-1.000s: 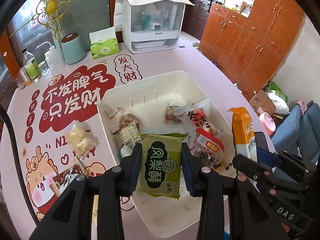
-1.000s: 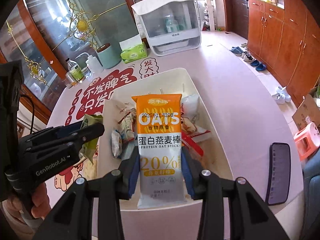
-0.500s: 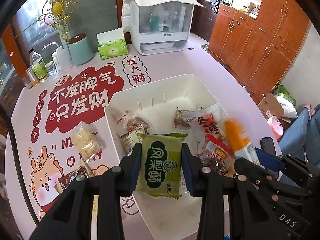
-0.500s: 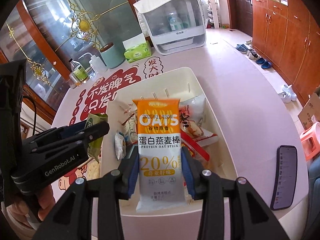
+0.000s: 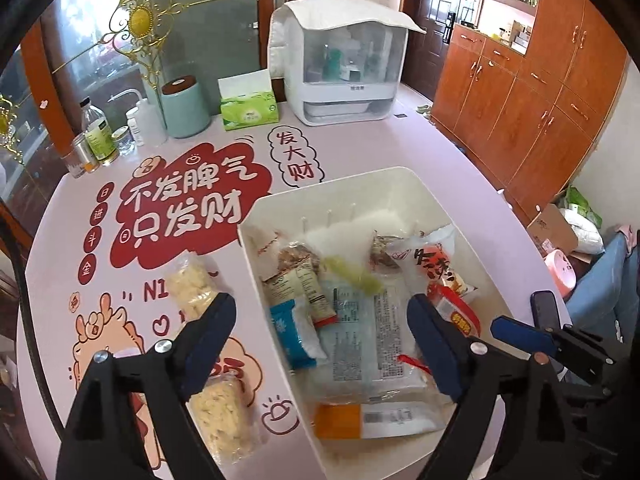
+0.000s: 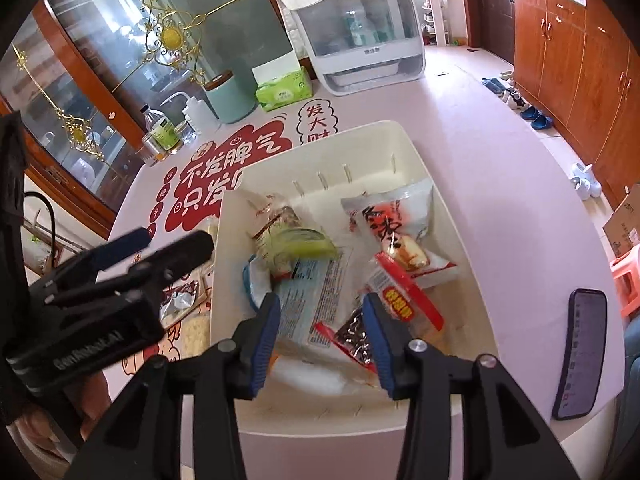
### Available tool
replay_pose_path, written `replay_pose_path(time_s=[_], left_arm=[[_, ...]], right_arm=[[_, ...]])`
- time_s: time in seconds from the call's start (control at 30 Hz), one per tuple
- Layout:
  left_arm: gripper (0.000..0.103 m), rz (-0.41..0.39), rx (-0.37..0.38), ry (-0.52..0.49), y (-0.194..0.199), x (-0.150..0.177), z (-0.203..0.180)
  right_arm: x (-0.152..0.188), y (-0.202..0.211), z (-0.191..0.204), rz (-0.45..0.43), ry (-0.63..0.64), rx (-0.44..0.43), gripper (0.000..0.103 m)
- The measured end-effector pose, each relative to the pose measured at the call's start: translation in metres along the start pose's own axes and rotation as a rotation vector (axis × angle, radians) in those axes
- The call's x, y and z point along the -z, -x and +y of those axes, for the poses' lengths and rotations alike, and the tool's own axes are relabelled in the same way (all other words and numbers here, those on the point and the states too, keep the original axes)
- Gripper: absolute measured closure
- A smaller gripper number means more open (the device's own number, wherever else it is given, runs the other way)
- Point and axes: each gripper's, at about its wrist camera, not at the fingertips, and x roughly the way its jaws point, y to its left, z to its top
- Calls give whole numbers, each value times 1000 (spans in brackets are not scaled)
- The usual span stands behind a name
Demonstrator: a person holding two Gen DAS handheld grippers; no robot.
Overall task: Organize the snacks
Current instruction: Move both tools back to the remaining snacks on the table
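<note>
Both of your grippers are empty. Your left gripper [image 5: 320,320] has its jaws spread wide over the near left part of the white bin [image 5: 400,178], and your right gripper [image 6: 320,316] has its jaws parted over the bin's near end. The green pastry packet [image 6: 296,242] is a blurred shape in the left half of the bin, above the other wrappers; you cannot tell whether it is touching them. The orange oat bar [image 5: 372,420] lies flat along the bin's near wall, beside a clear-wrapped pack [image 5: 360,328]. Two packets of pale puffed snacks [image 5: 192,284] lie on the pink table [image 5: 360,148] left of the bin. A phone [image 6: 580,348] lies on the table to the right.
</note>
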Motion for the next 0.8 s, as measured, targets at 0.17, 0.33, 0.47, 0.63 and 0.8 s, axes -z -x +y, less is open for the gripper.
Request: replay_pose_path(time_s=[0.17,0.33,0.47,0.63,0.8], left_arm=[[16,5,-4,27,4,6,11],[16,24,-28,28,7,19,19],[16,25,-36,46,15,30,32],[16,13,-77,54,33,42,50],[16,-5,-93,95,49,51,78]], right_arm=[[5,2,4,-3,6,4,58],[7,5,6,-11,10,6,58],[7,8,10,-18,1,5,58],[10,20,24,-60,13,1,58],[12,26,44,-80,38,-8,58]])
